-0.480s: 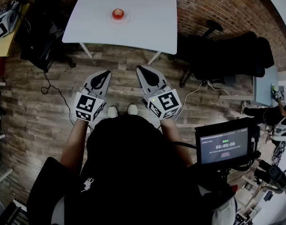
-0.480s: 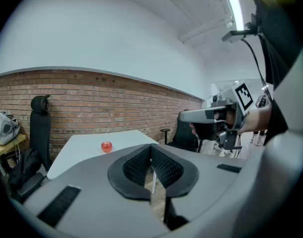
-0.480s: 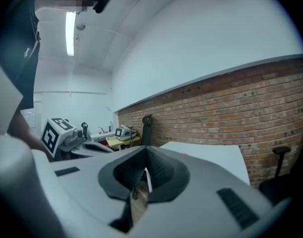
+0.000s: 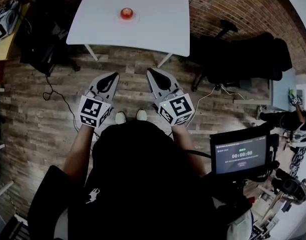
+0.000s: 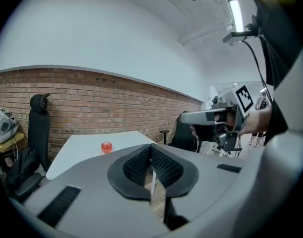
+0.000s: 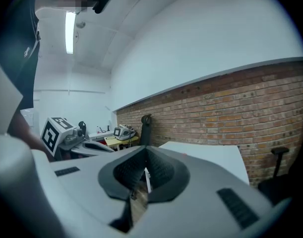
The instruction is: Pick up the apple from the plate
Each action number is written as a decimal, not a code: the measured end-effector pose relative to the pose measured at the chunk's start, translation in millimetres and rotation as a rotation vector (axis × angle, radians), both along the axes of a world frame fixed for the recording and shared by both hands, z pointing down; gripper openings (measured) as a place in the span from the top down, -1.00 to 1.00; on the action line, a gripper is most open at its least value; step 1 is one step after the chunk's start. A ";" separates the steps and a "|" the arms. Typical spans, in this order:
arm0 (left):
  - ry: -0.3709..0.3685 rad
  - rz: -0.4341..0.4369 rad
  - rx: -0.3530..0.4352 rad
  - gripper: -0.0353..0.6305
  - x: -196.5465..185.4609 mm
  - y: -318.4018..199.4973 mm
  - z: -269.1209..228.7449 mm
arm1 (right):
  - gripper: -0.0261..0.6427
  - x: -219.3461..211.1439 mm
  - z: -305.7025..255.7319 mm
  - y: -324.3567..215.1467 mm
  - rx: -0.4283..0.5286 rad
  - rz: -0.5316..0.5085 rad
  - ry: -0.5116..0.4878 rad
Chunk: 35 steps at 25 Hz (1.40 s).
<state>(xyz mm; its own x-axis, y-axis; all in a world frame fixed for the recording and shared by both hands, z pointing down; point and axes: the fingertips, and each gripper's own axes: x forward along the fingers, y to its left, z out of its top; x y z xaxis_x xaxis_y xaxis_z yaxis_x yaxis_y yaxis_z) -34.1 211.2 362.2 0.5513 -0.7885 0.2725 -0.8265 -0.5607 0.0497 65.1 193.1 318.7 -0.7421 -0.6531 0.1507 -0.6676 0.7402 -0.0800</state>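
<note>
The left gripper (image 4: 110, 79), a smooth grey shell ribbed black inside, is clenched empty. Well ahead, the round glossy red apple (image 4: 125, 13) sits on a white plate (image 4: 136, 18) on the flat white table (image 4: 158, 24). The right gripper (image 4: 154, 75) is likewise pressed together, empty.

Hardly a stir in this half second. The whole head view creeps a touch toward twelve o'clock: the apple (image 4: 125, 13) and its plate (image 4: 134, 18) sit a shade higher in frame, and the table (image 4: 158, 26) rides up with them. My left gripper (image 4: 115, 76) and right gripper (image 4: 149, 71) drift the same way by a hair. Out at three o'clock, the person (image 4: 292, 121) at the edge has shifted slightly.
</note>
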 end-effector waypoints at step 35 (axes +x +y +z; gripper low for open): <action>0.011 -0.009 0.009 0.88 -69.9 31.8 16.0 | 0.91 -45.9 10.7 29.0 -0.025 0.046 0.006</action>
<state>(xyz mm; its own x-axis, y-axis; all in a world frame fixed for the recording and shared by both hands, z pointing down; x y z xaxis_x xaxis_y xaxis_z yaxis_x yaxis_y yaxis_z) -104.0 243.0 378.2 0.5469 -0.7959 0.2596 -0.8310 -0.5537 0.0534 19.3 222.1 329.4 -0.7105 -0.6824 0.1718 -0.7013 0.7066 -0.0941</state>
